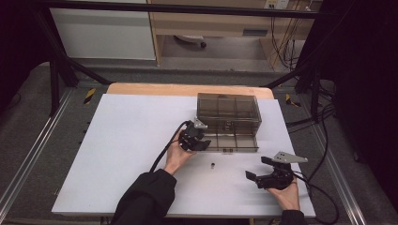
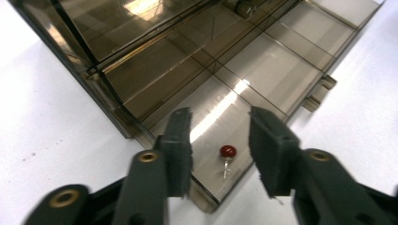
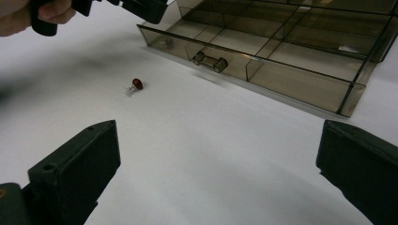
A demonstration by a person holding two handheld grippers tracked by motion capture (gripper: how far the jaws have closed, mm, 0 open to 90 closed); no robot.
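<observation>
A smoky see-through drawer box (image 1: 228, 111) stands on the white table, its drawer (image 1: 237, 143) pulled out toward me. My left gripper (image 1: 202, 143) hovers open over the drawer's left end. In the left gripper view a red-headed pin (image 2: 227, 153) lies in the corner compartment of the drawer (image 2: 277, 70), just below and between the open jaws of the left gripper (image 2: 220, 140). A second red pin (image 1: 212, 165) (image 3: 136, 84) lies on the table in front of the drawer (image 3: 300, 86). My right gripper (image 1: 257, 168) (image 3: 218, 140) is wide open near the front right, holding nothing.
The white table top (image 1: 126, 140) has wide bare room at the left and front. The drawer's handle (image 3: 210, 61) faces me. Cables trail from both grippers. A black frame and a grey floor surround the table.
</observation>
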